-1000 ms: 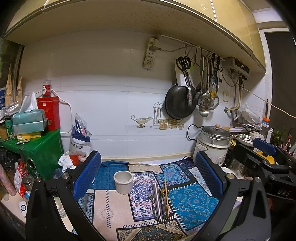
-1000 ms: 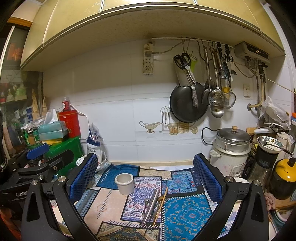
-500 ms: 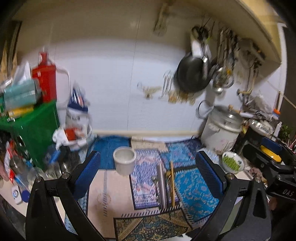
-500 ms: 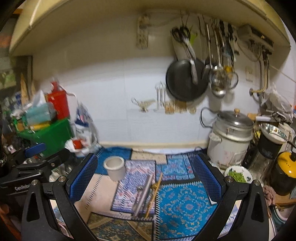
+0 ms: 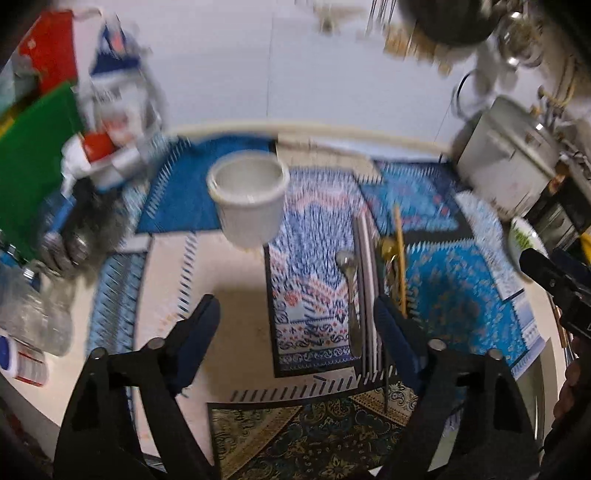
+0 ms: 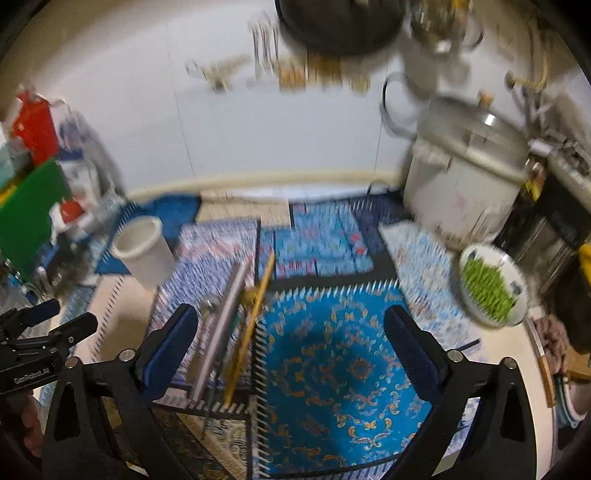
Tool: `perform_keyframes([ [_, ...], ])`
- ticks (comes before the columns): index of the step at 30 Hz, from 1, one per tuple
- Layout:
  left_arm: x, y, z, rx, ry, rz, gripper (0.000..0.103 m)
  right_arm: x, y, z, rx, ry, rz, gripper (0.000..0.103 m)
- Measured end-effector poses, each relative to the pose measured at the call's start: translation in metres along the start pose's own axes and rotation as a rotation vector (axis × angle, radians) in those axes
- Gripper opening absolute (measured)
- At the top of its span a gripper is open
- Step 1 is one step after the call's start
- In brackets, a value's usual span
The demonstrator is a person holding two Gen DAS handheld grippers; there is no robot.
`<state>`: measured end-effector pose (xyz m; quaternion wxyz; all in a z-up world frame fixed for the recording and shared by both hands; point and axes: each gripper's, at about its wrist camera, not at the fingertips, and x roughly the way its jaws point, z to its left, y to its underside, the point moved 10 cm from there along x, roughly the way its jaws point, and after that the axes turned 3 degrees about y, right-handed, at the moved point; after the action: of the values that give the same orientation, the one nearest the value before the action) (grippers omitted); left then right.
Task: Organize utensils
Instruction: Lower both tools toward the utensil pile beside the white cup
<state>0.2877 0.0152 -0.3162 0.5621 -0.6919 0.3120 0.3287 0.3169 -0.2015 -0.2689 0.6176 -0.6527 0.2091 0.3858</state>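
A white cup stands empty on the patterned mats; it also shows in the right wrist view. To its right lie a metal spoon, metal chopsticks and wooden chopsticks, side by side. In the right wrist view the metal chopsticks and wooden chopsticks lie just right of the left finger. My left gripper is open and empty above the mat, its right finger beside the utensils. My right gripper is open and empty over the blue mat.
A rice cooker stands at the back right, a bowl of green beans in front of it. A green box, bags and jars crowd the left. A pan hangs on the wall.
Both grippers have tilted down and moved closer to the counter and utensils. The views are blurred by motion. Both stay open.
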Motion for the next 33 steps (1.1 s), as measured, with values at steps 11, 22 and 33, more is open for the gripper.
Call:
perform_keyframes([
  [11, 0.096, 0.016, -0.013, -0.077, 0.042, 0.221, 0.047, 0.096, 0.017, -0.002, 0.048, -0.19, 0.25, 0.061],
  [22, 0.136, 0.008, -0.025, -0.057, 0.026, 0.284, 0.04, 0.141, 0.027, 0.028, -0.023, -0.331, 0.39, 0.035],
  [33, 0.142, -0.002, -0.038, -0.055, 0.083, 0.304, 0.025, 0.154, 0.015, 0.021, 0.0, -0.35, 0.393, 0.027],
])
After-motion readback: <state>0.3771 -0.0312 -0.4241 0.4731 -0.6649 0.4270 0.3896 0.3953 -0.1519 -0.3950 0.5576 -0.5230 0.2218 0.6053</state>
